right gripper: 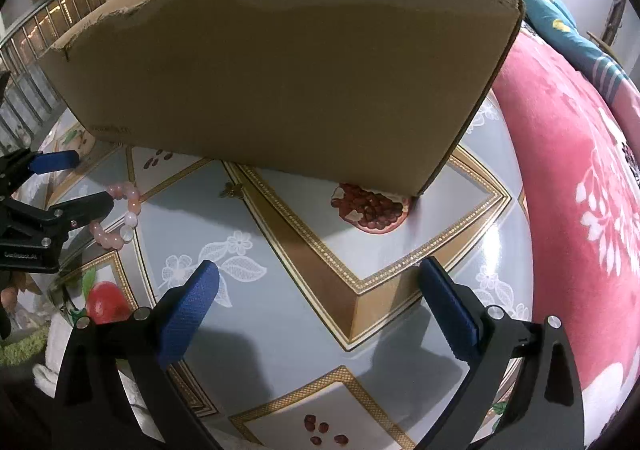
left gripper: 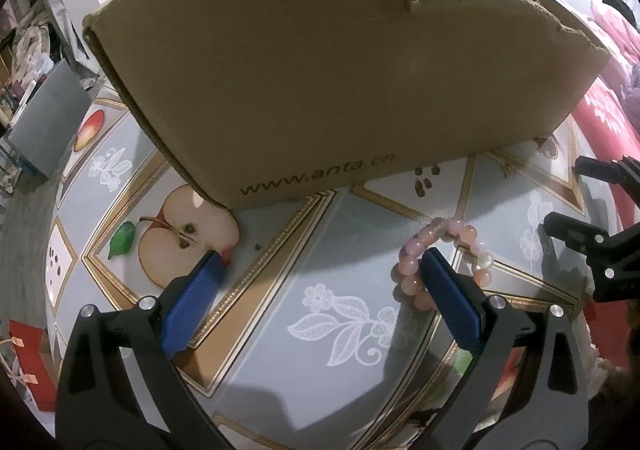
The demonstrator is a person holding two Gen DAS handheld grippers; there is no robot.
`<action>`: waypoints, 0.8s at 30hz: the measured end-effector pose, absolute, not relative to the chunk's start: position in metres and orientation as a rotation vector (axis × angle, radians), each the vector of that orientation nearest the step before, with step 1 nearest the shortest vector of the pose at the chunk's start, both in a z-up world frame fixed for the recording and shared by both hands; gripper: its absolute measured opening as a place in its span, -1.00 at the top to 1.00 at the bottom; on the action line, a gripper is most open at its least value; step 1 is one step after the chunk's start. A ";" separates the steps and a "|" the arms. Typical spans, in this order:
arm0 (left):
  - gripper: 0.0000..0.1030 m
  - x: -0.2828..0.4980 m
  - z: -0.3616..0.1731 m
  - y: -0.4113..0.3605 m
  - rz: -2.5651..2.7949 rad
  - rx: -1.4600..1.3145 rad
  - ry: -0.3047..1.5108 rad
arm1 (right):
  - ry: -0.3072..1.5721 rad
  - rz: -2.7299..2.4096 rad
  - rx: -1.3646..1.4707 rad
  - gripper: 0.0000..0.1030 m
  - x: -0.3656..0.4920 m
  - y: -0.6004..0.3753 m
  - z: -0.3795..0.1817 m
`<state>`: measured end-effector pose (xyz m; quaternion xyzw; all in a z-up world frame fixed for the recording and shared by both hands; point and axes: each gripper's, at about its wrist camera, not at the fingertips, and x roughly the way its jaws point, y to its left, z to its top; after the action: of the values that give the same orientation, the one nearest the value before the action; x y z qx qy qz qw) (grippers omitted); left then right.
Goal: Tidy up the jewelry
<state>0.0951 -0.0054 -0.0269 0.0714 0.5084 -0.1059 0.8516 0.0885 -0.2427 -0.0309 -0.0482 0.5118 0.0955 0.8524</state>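
Note:
A pink bead bracelet [left gripper: 444, 250] lies on the patterned tablecloth [left gripper: 320, 250] in front of a brown cardboard box [left gripper: 320, 90]. My left gripper [left gripper: 322, 262] is open, low over the table; its right finger tip sits inside the bracelet's ring. In the right wrist view the bracelet [right gripper: 120, 218] lies at the left, with the left gripper [right gripper: 84, 182] over it. My right gripper [right gripper: 318, 274] is open and empty over the tablecloth [right gripper: 280, 330], in front of the box [right gripper: 280, 70]. The right gripper also shows at the right edge of the left wrist view [left gripper: 560, 198].
The box has a torn top edge and fills the far side of the table. A red floral blanket [right gripper: 580, 170] lies to the right of the table. A grey box [left gripper: 48, 122] stands at the far left.

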 end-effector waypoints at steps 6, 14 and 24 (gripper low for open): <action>-0.86 0.097 -0.027 -0.006 -0.224 0.151 1.072 | 1.073 0.208 -0.101 -0.88 0.087 -0.244 -0.032; -0.86 0.100 -0.026 -0.007 -0.225 0.153 1.078 | 1.069 0.208 -0.101 -0.88 0.085 -0.245 -0.032; -0.86 0.099 -0.027 -0.008 -0.227 0.153 1.070 | 1.074 0.205 -0.102 -0.88 0.087 -0.243 -0.031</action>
<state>0.0987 -0.0078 -0.0271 0.0728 0.5084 -0.1078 0.8512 0.0875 -0.2431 -0.0315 -0.0485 0.5106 0.0974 0.8529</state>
